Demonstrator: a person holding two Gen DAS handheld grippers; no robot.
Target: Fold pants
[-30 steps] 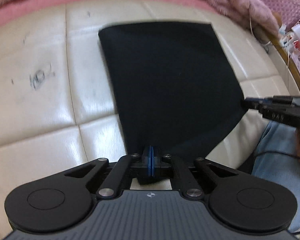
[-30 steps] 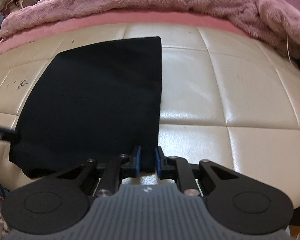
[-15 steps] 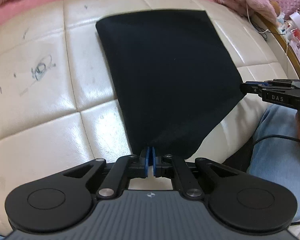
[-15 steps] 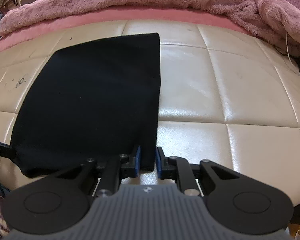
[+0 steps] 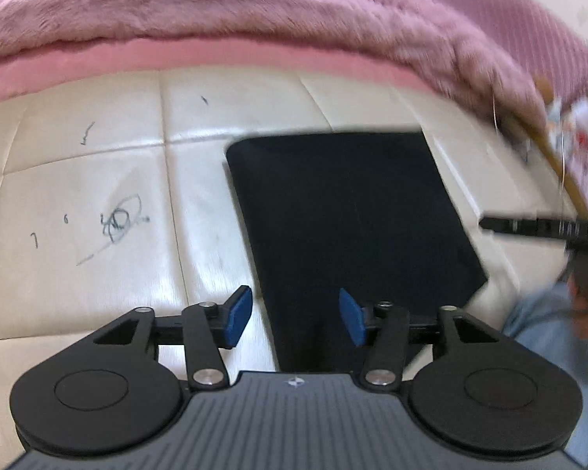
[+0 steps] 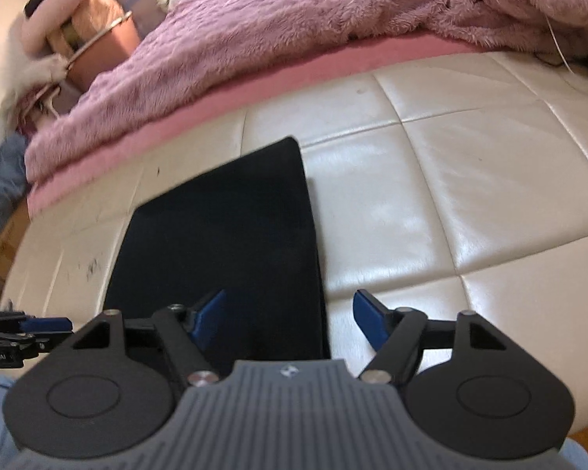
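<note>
Both tools have just let go. The left gripper (image 5: 295, 315) and right gripper (image 6: 290, 319) now stand wide with nothing pinched. The black pants (image 5: 352, 231) lie folded flat by the near edge of the cream cushion (image 5: 98, 274), so the folding looks about done.

Setting: a home bedroom. Evidence: cream quilted leather-look padded surface (image 6: 470, 180) with pen scribbles (image 5: 119, 221); fluffy mauve-pink plush blanket (image 6: 294, 27) heaped over a pink foam mattress edge (image 6: 325, 66); crumpled blue garment (image 6: 4, 184) and piled soft household clutter (image 6: 78, 31) at the far left.
</note>
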